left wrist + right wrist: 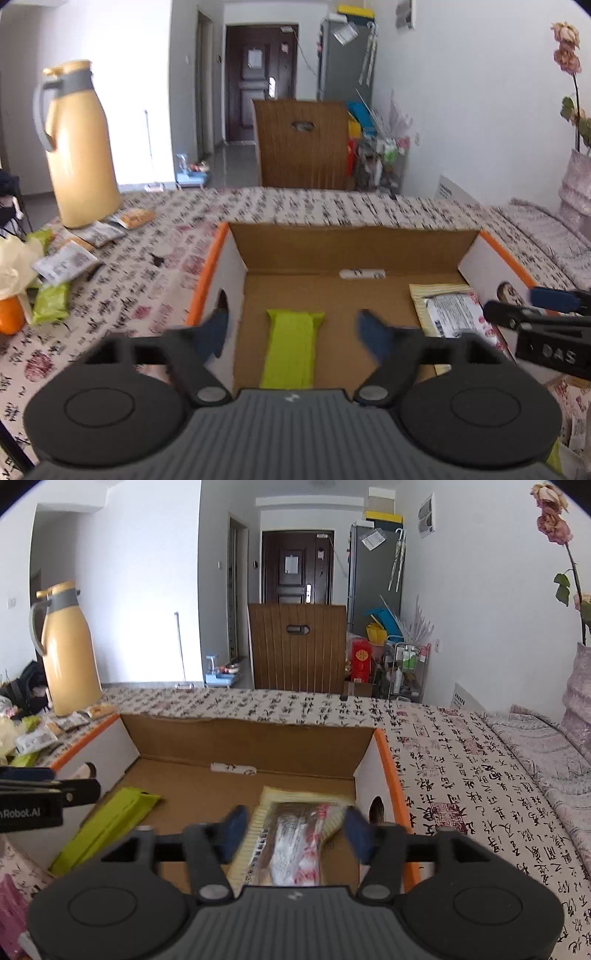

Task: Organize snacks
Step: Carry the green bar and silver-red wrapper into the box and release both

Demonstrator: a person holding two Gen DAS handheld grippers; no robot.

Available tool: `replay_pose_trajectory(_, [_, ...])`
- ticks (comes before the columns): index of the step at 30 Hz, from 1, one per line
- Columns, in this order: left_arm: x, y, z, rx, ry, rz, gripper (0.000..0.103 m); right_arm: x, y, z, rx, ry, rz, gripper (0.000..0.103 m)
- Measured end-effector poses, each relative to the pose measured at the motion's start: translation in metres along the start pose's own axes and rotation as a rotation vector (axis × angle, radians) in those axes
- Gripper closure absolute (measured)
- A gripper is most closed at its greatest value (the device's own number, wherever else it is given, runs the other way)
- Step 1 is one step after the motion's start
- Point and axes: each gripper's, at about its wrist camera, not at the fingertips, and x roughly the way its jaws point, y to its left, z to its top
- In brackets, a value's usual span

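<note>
— Cardboard box (354, 243) on the patterned tablecloth (461, 775): what's inside?

— Two snacks, flat on the floor. The green packet (291, 347) lies with its long axis running from the near wall toward the far one; the cream packet (295, 838) lies parallel, over by the right wall.

— And the grippers?

— Left gripper (291, 332) stands wide above the green one, not touching. Right gripper (291, 830) is spread either side of the cream one (pads look clear of it).
</note>
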Motion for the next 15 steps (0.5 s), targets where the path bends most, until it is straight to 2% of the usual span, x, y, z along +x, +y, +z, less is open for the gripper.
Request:
replay_pose_trajectory(1, [-0.003, 0.000, 0.001, -0.007, -0.013, 0.005, 0.000, -0.003, 0.000, 0.000, 0.004, -0.010, -0.002, 0.013])
replay_pose_trajectory(4, [-0.012, 0.004, 0.005, -0.027, -0.039, 0.002, 0.000, -0.012, -0.004, 0.001, 0.029, -0.037, 0.003, 0.000])
replay_pose_trajectory(15, [-0.037, -0.002, 0.021, -0.020, -0.079, 0.028, 0.000, -0.023, -0.010, 0.014, 0.052, -0.055, -0.009, 0.000])
